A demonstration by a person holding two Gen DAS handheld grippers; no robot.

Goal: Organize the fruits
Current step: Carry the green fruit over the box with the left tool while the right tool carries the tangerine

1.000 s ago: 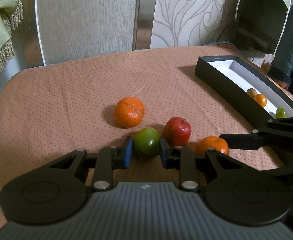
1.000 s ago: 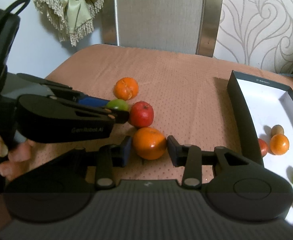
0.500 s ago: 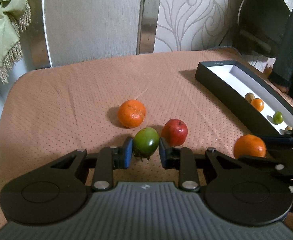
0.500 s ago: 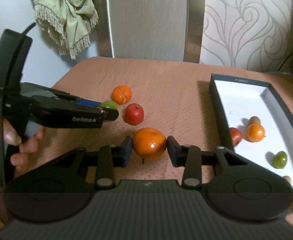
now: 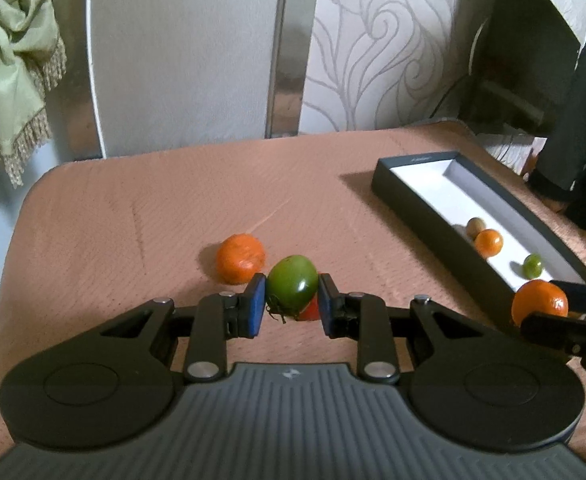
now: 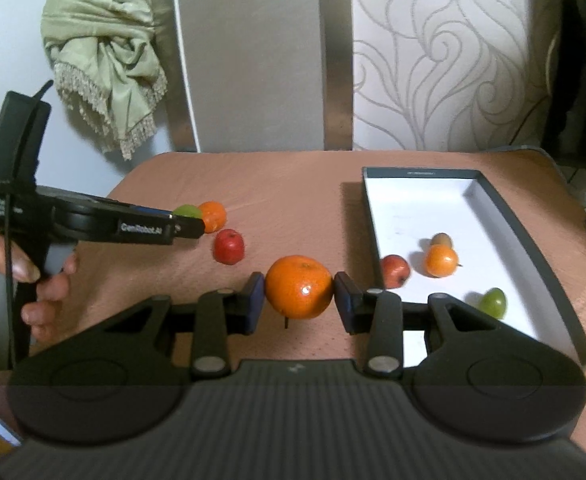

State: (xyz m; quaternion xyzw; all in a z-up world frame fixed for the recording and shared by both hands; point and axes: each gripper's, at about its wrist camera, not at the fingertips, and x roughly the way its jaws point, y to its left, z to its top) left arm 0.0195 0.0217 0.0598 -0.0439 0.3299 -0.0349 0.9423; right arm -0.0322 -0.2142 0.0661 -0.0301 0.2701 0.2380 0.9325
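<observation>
My left gripper [image 5: 292, 302] is clamped on the green tomato [image 5: 292, 286], blue pads pressed against both its sides, stem end pointing down; the fruit is clear of the tablecloth [image 5: 133, 220]. Directly behind it I see a sliver of the red apple [image 6: 229, 246], and just to its left the loose orange [image 5: 240, 258], both resting on the cloth. My right gripper [image 6: 299, 298] is clenched around the large orange [image 6: 299, 286], which sits between the pads just left of the box's near wall. The black box [image 6: 533, 248], white inside, lies on the right side of the table and holds a second red apple [image 6: 395, 271], a small orange [image 6: 441, 261], a brownish fruit [image 6: 441, 239] and a green one [image 6: 493, 302]. In the right view, a hand [image 6: 33, 280] grips the left tool's handle.
</observation>
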